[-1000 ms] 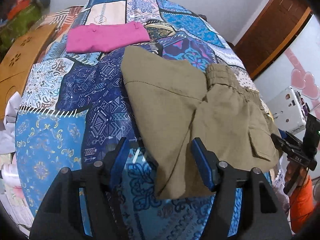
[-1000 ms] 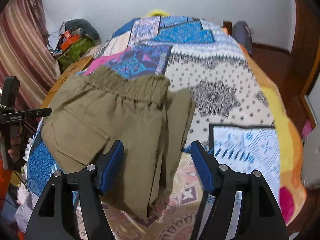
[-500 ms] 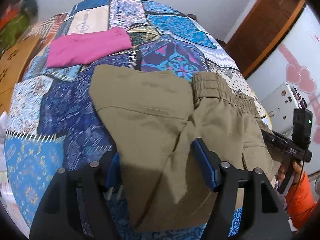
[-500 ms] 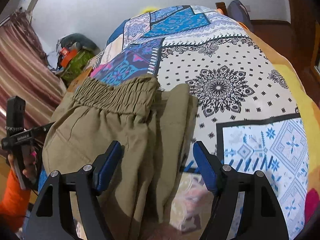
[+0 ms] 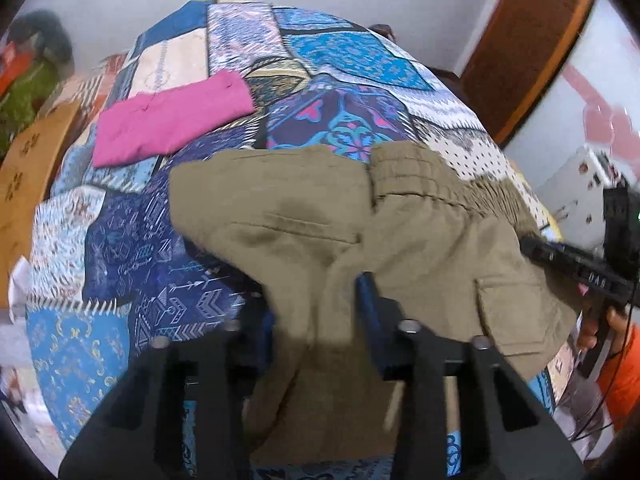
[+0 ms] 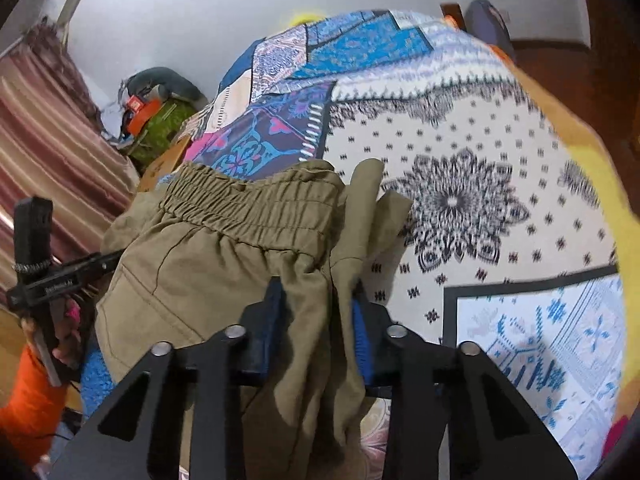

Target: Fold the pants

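Note:
Olive-green pants (image 5: 300,208) lie folded on the patchwork bed cover (image 5: 120,248), their elastic waistband (image 6: 256,208) toward the far side. My left gripper (image 5: 316,312) is at the near left edge of the pants; its jaws are closing, with a bunched fold of fabric between the blue pads (image 5: 368,308). At the near right edge my right gripper (image 6: 318,308) is closing too, its pads (image 6: 276,304) squeezing the layered cloth. Each wrist view shows the other gripper's black body held in a hand with an orange sleeve (image 6: 28,392).
A folded pink garment (image 5: 172,120) lies on the bed beyond the pants. A wooden board (image 5: 24,172) flanks the bed's left side, a brown door (image 5: 520,40) its right. A clutter pile (image 6: 156,120) and striped curtain (image 6: 40,140) stand behind.
Both grippers moved forward over the near edge of the pants and their jaws narrowed from wide open onto the fabric, which now bunches up between the pads.

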Demonstrator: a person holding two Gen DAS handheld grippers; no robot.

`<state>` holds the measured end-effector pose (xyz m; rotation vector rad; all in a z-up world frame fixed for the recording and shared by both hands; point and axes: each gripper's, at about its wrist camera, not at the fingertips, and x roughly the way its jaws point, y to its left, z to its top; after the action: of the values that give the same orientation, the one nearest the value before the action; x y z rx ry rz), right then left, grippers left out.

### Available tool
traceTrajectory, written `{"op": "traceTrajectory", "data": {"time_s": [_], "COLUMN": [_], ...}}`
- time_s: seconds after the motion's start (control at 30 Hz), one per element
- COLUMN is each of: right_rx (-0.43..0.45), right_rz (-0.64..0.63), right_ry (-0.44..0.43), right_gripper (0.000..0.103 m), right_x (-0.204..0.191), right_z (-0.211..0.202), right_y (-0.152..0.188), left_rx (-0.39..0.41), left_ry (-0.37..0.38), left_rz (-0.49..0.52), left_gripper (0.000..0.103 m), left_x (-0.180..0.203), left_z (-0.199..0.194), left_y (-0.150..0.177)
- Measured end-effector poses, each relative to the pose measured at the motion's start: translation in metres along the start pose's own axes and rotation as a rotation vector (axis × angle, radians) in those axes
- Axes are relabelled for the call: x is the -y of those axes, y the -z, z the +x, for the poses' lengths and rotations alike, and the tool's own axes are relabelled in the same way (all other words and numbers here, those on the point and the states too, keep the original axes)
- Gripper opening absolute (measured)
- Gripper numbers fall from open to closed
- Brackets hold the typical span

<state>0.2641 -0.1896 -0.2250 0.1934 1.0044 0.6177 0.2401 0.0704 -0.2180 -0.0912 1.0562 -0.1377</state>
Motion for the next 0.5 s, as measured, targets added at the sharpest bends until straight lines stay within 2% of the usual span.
{"op": "traceTrajectory", "data": {"time_s": [0.07, 0.2, 0.47, 0.5], "right_rx": [0.013, 0.051, 0.109, 0.116], "right_rz": [-0.024, -0.045, -0.142, -0.155], "right_ry": [0.013, 0.022, 0.048, 0.048], "right_gripper": [0.018, 0.013, 0.011, 0.011], "right_x": [-0.004, -0.010, -0.035, -0.039], "right_z": [-0.004, -0.016, -0.038, -0.041], "right_y": [-0.003, -0.008, -0.026, -0.029], "left_rx": [0.016, 0.048, 0.167, 0.168], "left_ry": [-0.046, -0.105, -0.168, -0.145], "left_rz": [0.039, 0.084, 0.103, 0.093], "left_gripper": [0.025, 0.013, 0.002, 0.002], "left_x": [0.010, 0.023, 0.031, 0.028], "left_z": [-0.004, -0.014, -0.053, -0.057], "left_y": [0.000, -0.001, -0.015, -0.019]}}
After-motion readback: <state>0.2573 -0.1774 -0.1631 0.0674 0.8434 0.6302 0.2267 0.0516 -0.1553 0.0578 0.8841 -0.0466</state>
